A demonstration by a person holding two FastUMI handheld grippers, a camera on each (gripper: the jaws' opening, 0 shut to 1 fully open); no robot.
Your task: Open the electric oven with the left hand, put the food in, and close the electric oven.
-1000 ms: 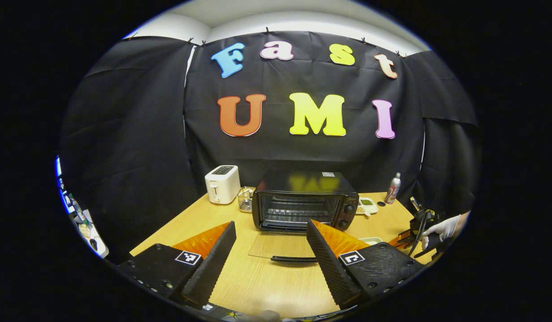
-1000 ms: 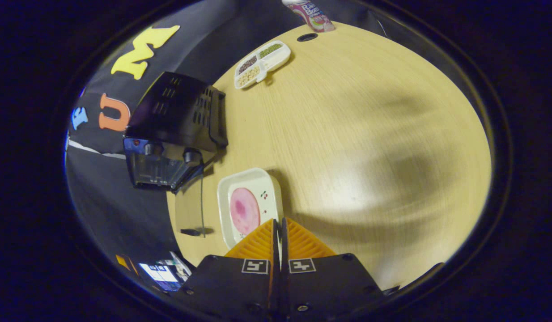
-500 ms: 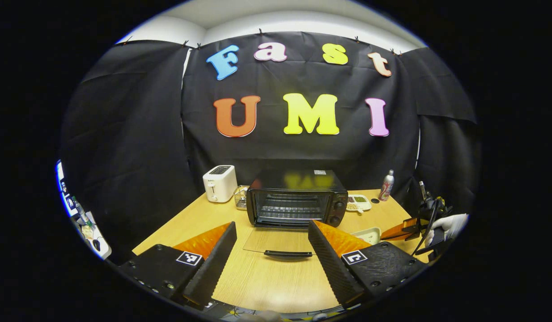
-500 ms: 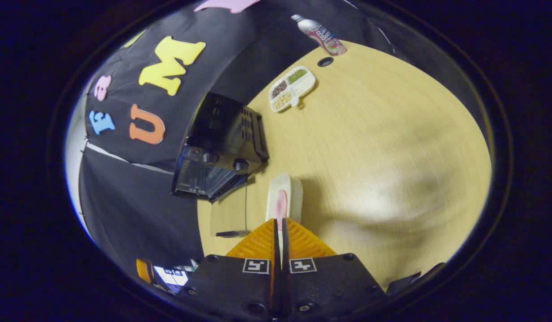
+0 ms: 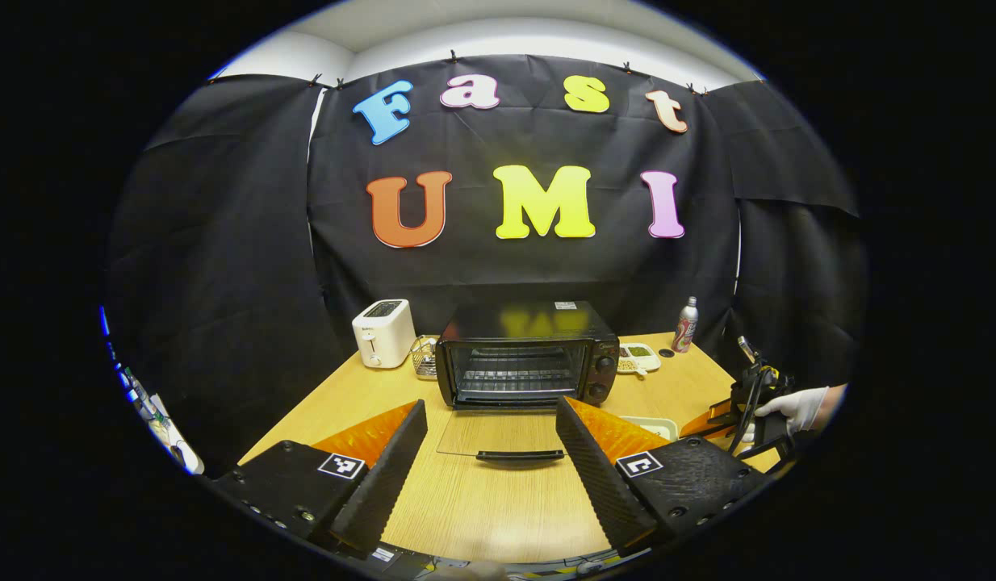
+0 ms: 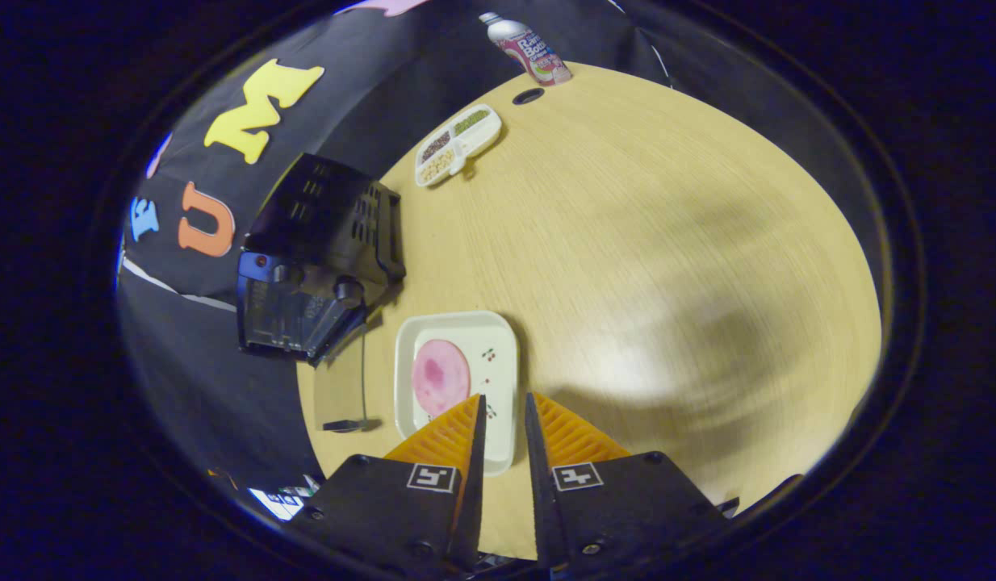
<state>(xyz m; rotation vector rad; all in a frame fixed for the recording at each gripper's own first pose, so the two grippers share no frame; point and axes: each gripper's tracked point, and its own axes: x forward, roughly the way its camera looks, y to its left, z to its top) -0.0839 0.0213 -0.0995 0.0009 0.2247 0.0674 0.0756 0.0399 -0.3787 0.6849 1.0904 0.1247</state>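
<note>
We have the electric oven [image 5: 524,361] standing toward the far edge of the table [image 5: 498,508], its glass door [image 5: 498,433] dropped flat toward us with the handle [image 5: 520,456] at the near end. The food, a pink slice [image 6: 441,377], lies on a pale tray [image 6: 498,355] resting on the table just right of the open door, nearer the right edge.

Our right gripper [image 6: 502,420] sits over the tray's near rim with its fingers a little apart, the rim in the gap; we cannot tell whether either finger touches it, so we judge the tray is not clamped. Our left gripper [image 5: 490,452] hangs wide apart above the near edge, holding nothing, the door handle seen between its fingers.

The risks, as we judge them: a thin rim pinch could let the tray tip, and the slice would slide off. The lowered door stands between tray and cavity, so a low carry could knock the tray against the door's edge or handle. The rack opening looks shallow; entering tilted could catch it. The small divided dish [image 6: 458,145] and bottle [image 6: 530,50] sit well apart, out of the way.
</note>
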